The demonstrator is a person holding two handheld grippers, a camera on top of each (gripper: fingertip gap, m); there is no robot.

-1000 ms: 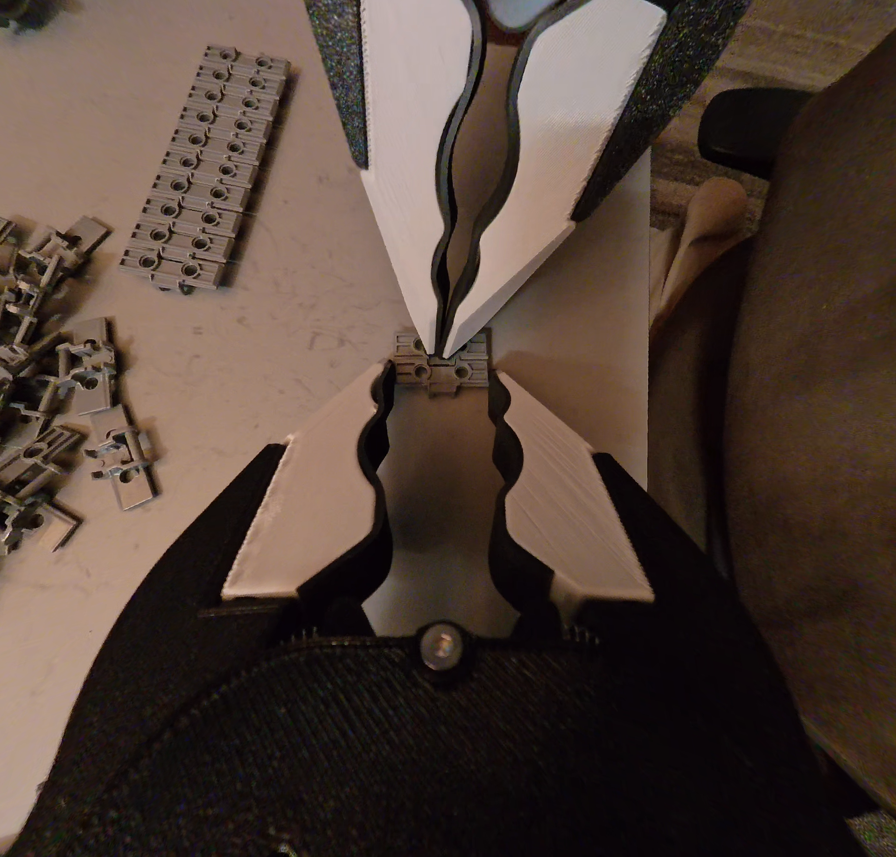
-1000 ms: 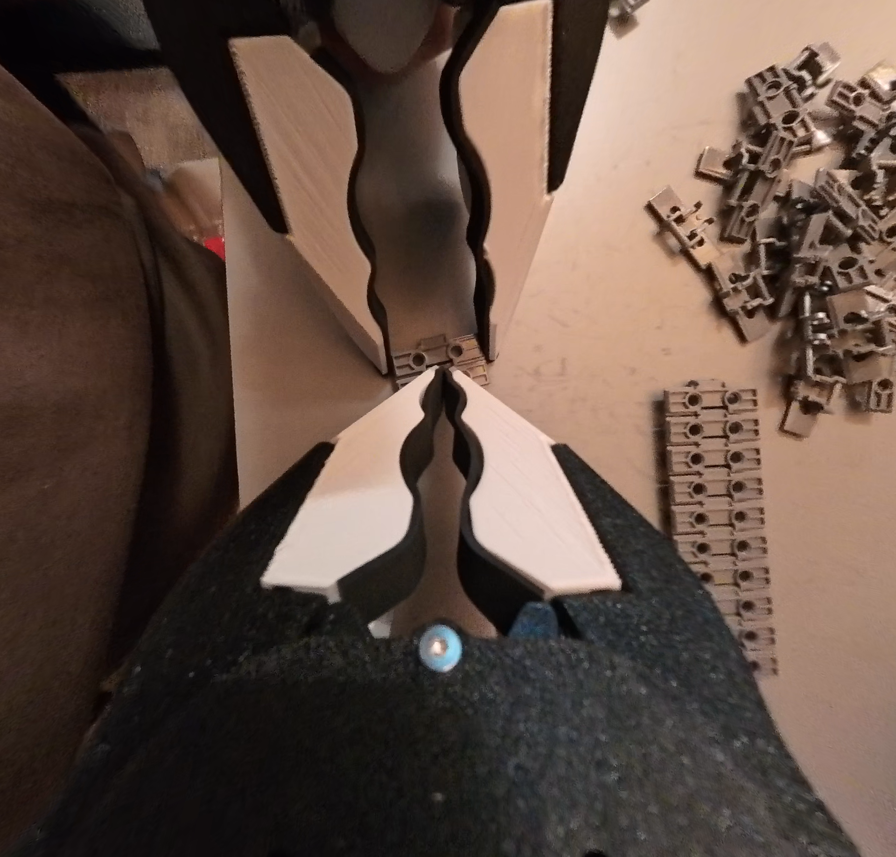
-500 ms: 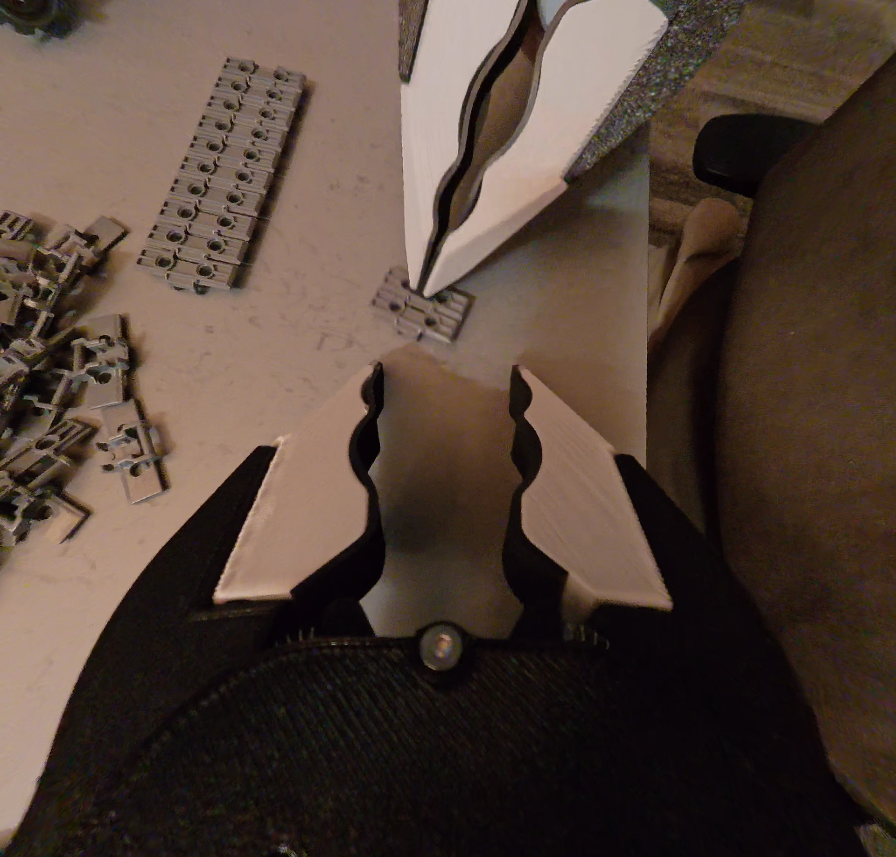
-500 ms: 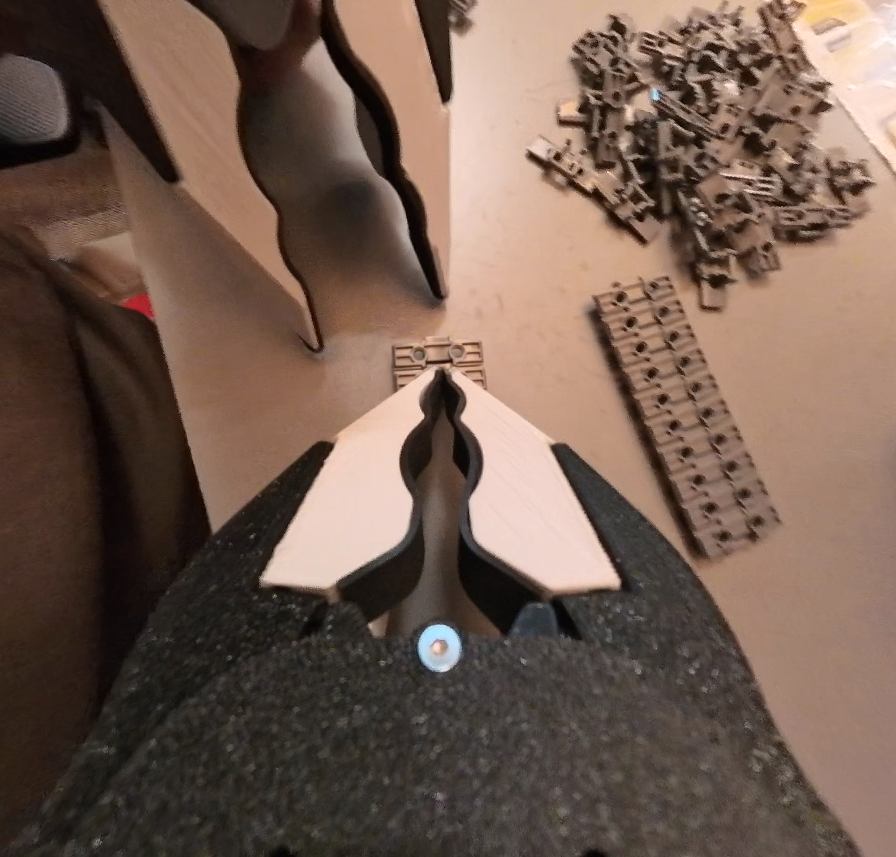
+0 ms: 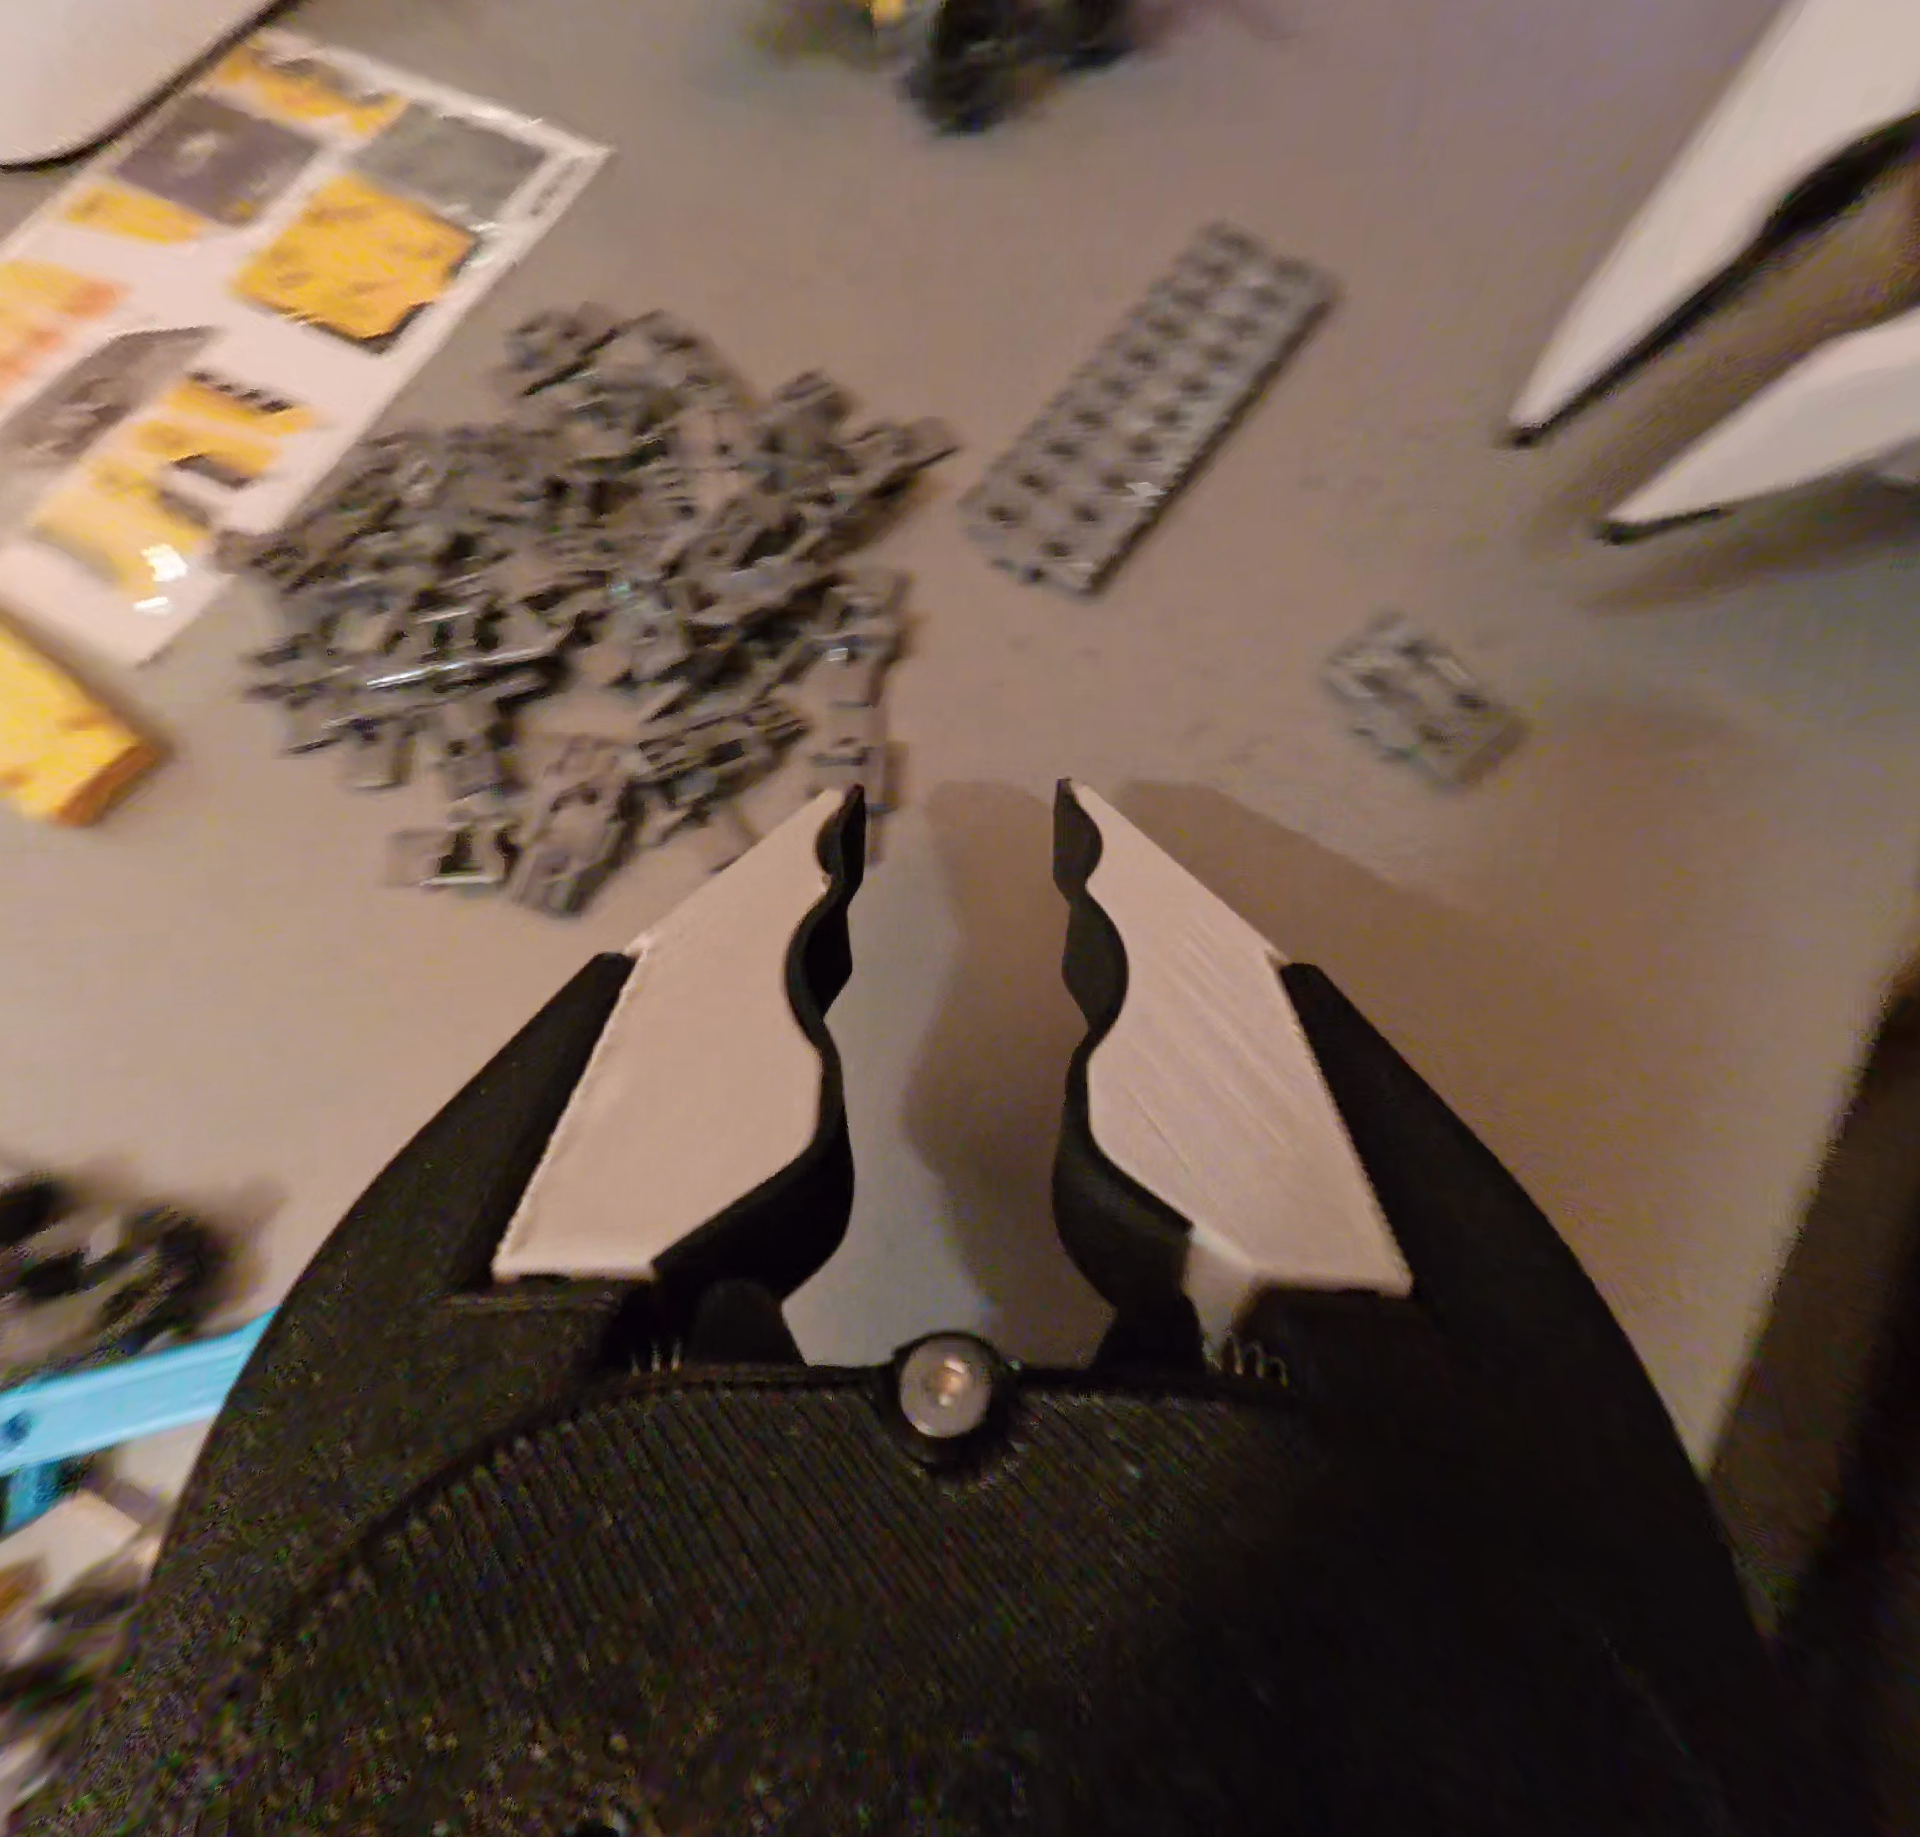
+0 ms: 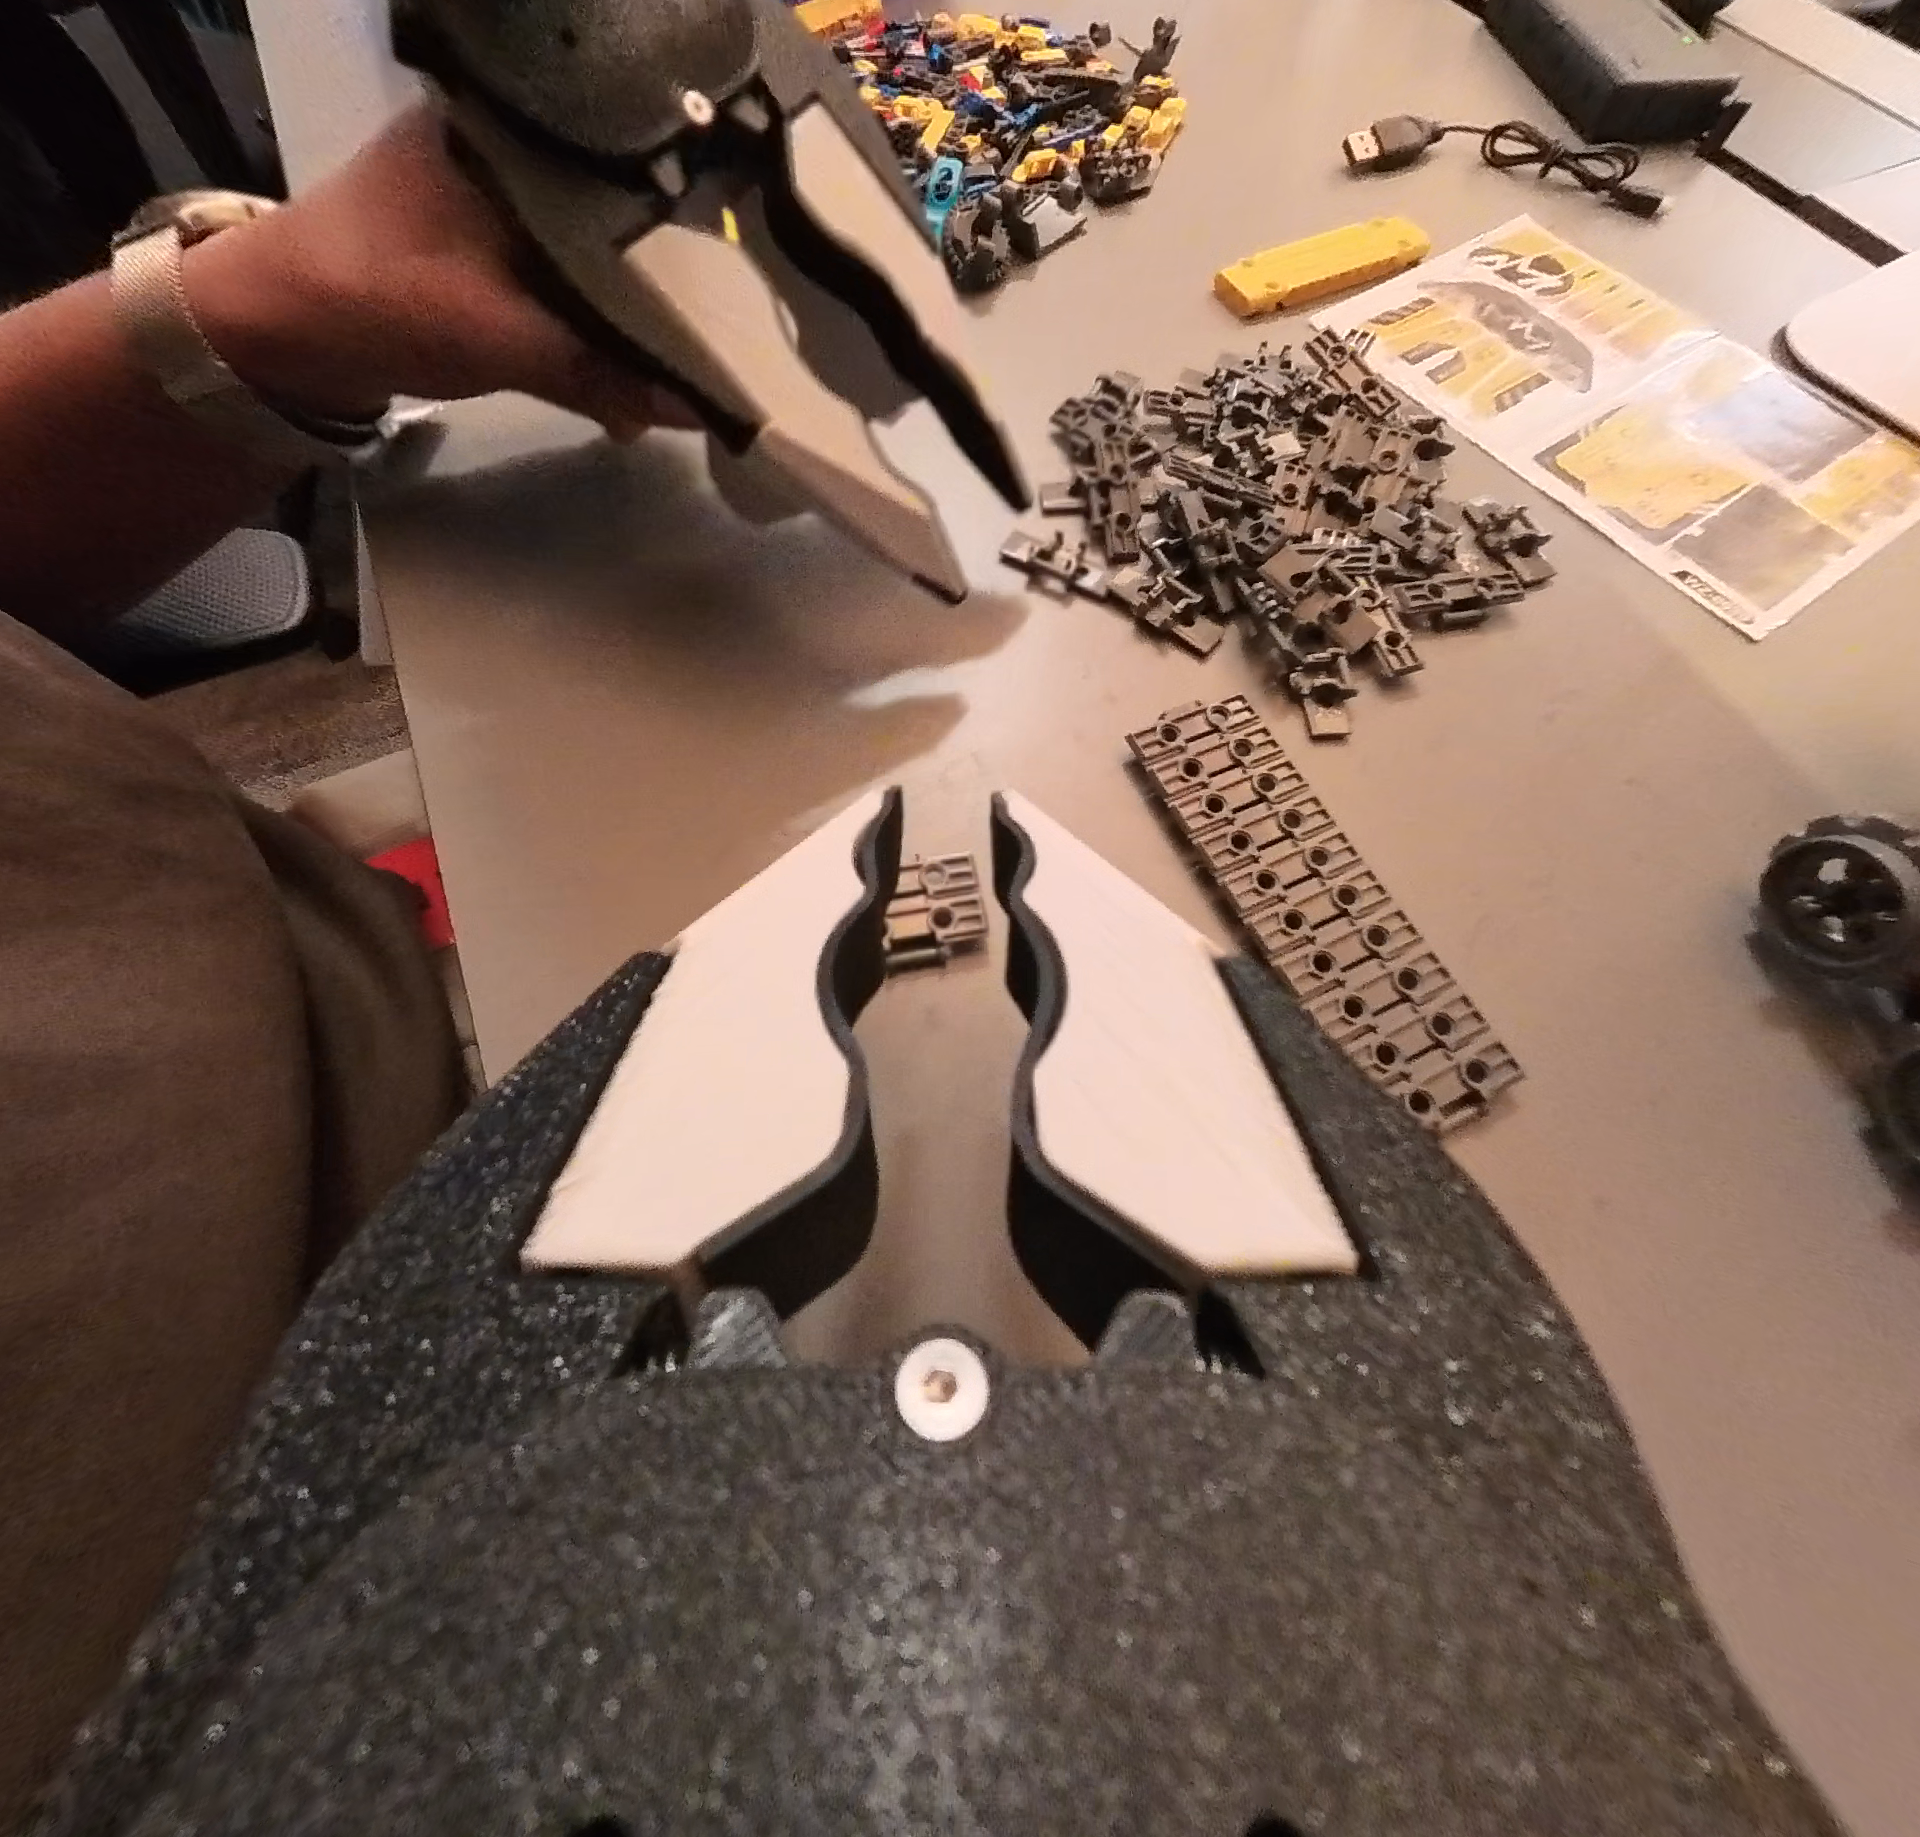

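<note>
A short piece of two joined grey track links [image 6: 940, 914] lies on the grey table, seen between the fingers of my right gripper [image 6: 943, 805], which is open and holds nothing. In the left wrist view the short piece [image 5: 1423, 696] lies apart from the right gripper [image 5: 1558, 483]. My left gripper [image 5: 961, 800] is open and empty, just above the near edge of a pile of loose grey track links [image 5: 582, 603]. A long assembled track strip [image 5: 1143, 405] lies between the pile and the short piece. A hand [image 6: 364, 312] holds the left gripper [image 6: 987, 546].
A printed sheet [image 6: 1621, 416], a yellow beam [image 6: 1320, 265] and a heap of mixed coloured parts [image 6: 1018, 156] lie farther back. Black wheels [image 6: 1839, 904] stand at the right. A cable [image 6: 1496, 146] and a black box [image 6: 1610, 42] are at the far side. The table edge [image 6: 416, 748] runs along the left. My hands' fingertips stand some 11 cm from each other.
My right gripper has opened and let go of the short piece, which now rests on the table. My left gripper has pulled away from it and swung over toward the pile.
</note>
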